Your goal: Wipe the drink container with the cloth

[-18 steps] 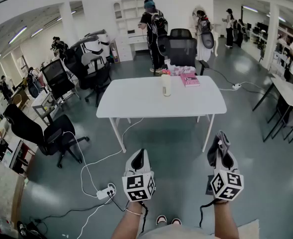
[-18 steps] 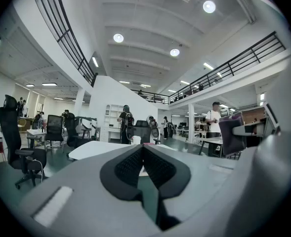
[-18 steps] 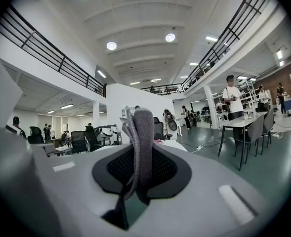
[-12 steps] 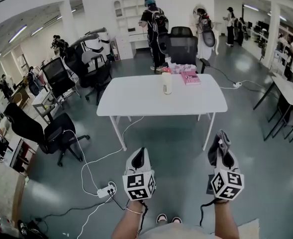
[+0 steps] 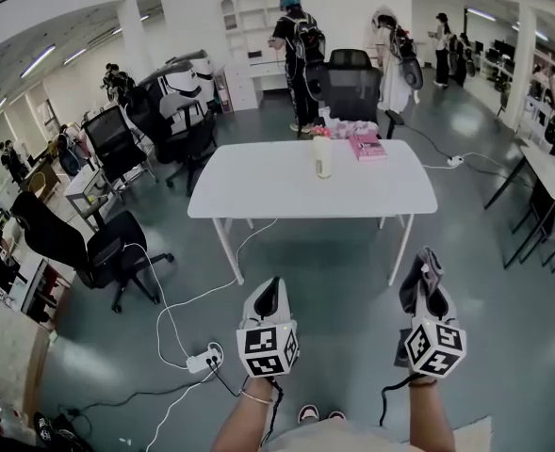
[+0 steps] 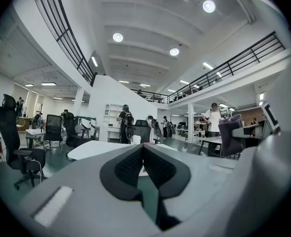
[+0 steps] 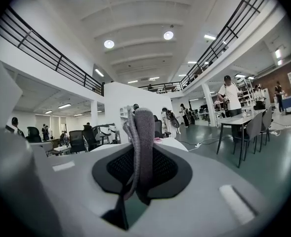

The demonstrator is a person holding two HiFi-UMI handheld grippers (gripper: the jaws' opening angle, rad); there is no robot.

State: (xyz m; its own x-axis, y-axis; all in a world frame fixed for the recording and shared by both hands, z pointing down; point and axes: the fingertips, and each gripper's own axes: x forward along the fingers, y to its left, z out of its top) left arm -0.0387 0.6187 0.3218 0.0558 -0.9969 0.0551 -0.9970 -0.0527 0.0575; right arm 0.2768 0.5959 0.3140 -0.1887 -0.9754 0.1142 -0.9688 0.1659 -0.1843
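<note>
The left gripper [image 6: 143, 151] is pointing level with its two dark pads pressed together and nothing between them. The right gripper [image 7: 141, 154] is clamping a grey cloth [image 7: 143, 132], which is standing up in a folded bundle between the pads and sticking out past the tips. In the head view both grippers are hanging side by side over the floor [image 5: 334, 281], the left at about seven o'clock and the right at about five o'clock, each showing its marker cube toward the camera, with the person's shoes [image 5: 319, 413] peeking in at six o'clock. The drink container [image 5: 323, 156], a pale upright cup, is standing well apart from both grippers at twelve o'clock, on the far half of a white table [image 5: 258, 196]. A flat pink item [image 5: 367, 147] is lying on the table at about one o'clock from the container, near the far edge. A black office chair [image 5: 352, 83] is standing just behind the table at twelve o'clock, and a person with a backpack [image 5: 296, 50] is standing beyond it at eleven o'clock. A white power strip [image 5: 202, 361] with trailing cables is lying on the floor at nine o'clock from the left gripper.
</note>
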